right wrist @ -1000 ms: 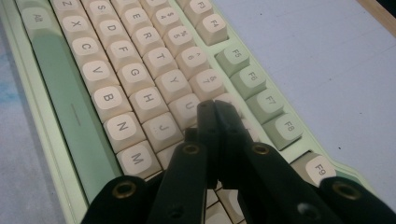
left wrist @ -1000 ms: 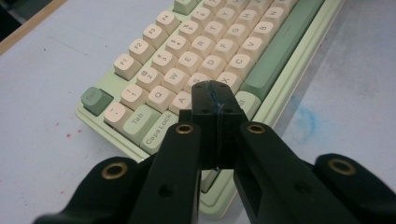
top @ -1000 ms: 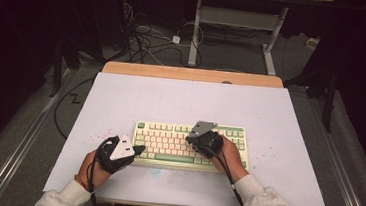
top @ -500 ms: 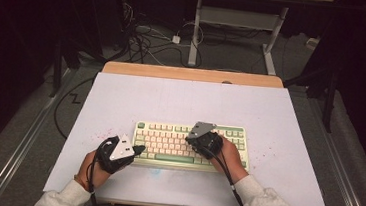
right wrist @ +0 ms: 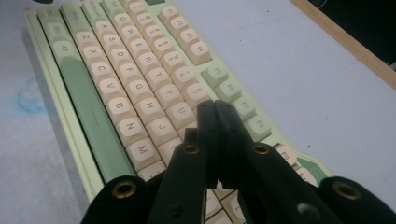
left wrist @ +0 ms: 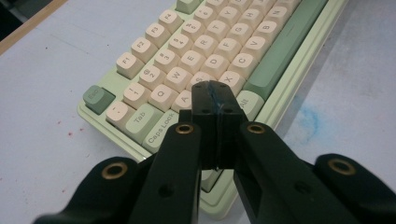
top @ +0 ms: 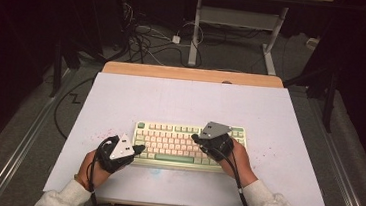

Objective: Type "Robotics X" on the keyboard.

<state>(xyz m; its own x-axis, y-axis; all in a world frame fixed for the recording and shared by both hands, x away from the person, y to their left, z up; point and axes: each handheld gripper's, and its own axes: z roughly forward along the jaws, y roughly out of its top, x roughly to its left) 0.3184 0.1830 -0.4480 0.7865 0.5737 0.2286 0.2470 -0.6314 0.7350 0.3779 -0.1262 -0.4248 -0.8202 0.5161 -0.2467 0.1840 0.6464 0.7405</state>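
Note:
A pale green keyboard (top: pixel 177 143) with cream keys lies on the white table top (top: pixel 181 98), near its front edge. My left gripper (top: pixel 140 149) is shut with nothing in it, its tips at the keyboard's left end. In the left gripper view the shut tips (left wrist: pixel 215 91) hover over the keys (left wrist: pixel 224 42) near A and S. My right gripper (top: pixel 195 136) is also shut and empty, above the keyboard's right half. Its tips (right wrist: pixel 215 106) sit over cream keys (right wrist: pixel 140 70) to the right of U and J.
A wooden strip (top: pixel 193 75) borders the table's far edge. Beyond it, cables (top: pixel 146 39) and a white desk frame (top: pixel 233 22) stand on the floor. Faint red specks (top: pixel 98 137) and a blue smudge (left wrist: pixel 310 119) mark the table top.
My right gripper has shifted slightly to the right above the keyboard. The left gripper has stayed in place.

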